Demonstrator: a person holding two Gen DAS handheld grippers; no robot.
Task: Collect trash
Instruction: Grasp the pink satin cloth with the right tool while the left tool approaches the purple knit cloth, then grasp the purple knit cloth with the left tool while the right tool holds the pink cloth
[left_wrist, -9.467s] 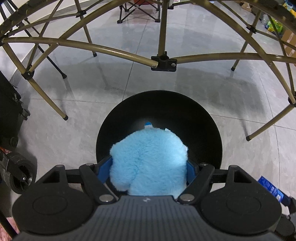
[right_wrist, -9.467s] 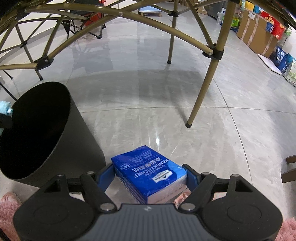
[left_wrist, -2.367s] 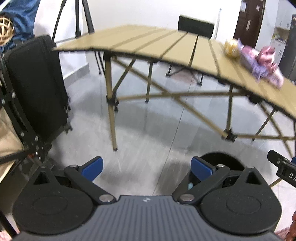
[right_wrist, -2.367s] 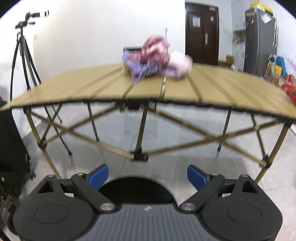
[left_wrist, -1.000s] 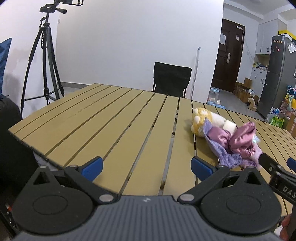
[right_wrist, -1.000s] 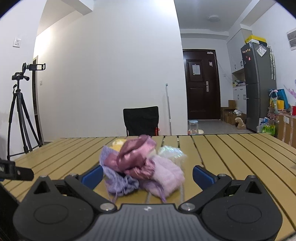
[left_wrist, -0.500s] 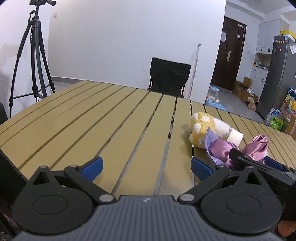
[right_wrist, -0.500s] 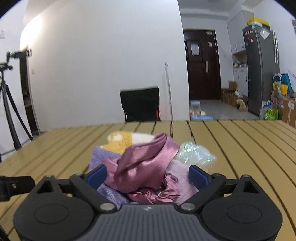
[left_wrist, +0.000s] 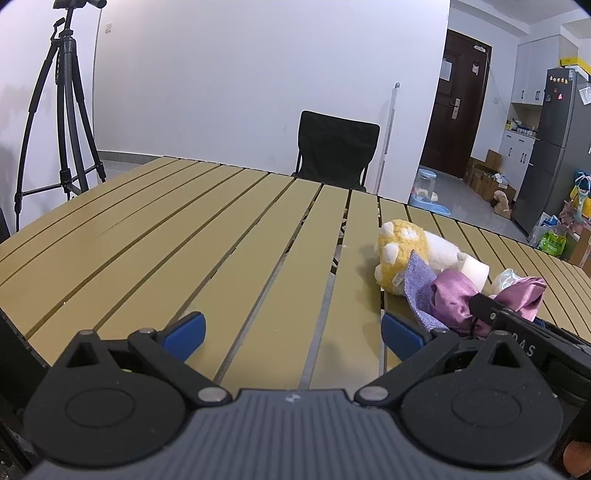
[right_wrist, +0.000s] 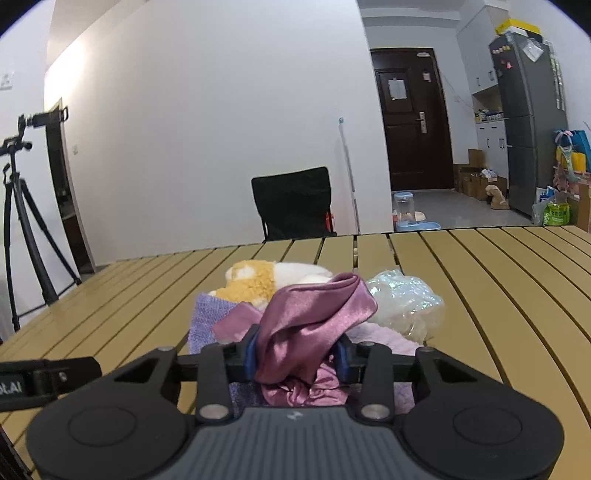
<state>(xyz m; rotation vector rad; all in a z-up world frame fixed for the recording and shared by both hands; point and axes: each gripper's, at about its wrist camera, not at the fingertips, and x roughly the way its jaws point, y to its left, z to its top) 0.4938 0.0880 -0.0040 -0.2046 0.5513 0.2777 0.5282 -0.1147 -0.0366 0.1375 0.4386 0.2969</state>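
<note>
Pinching the shiny purple cloth (right_wrist: 314, 325), the right claw (right_wrist: 297, 354) has its two blue pads squeezed in on the folds; this looks like the grab step, and next it likely needs a lift straight up so the soft pile does not drag along. The left claw (left_wrist: 291, 330) is wide apart, holding nothing, over bare slats. The cloth is crumpled and silky, lying on the tabletop (left_wrist: 184, 240) toward its right edge, touching a yellow plush toy (left_wrist: 402, 254) and crinkly clear plastic (right_wrist: 406, 299).

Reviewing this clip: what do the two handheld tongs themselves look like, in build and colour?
Both look alike: the left tongs and right tongs have a ribbed grey body, matte black linkage arms with silver pivot pins, round black discs either side, and blue fingertips. No cables or sleeves show.
</note>
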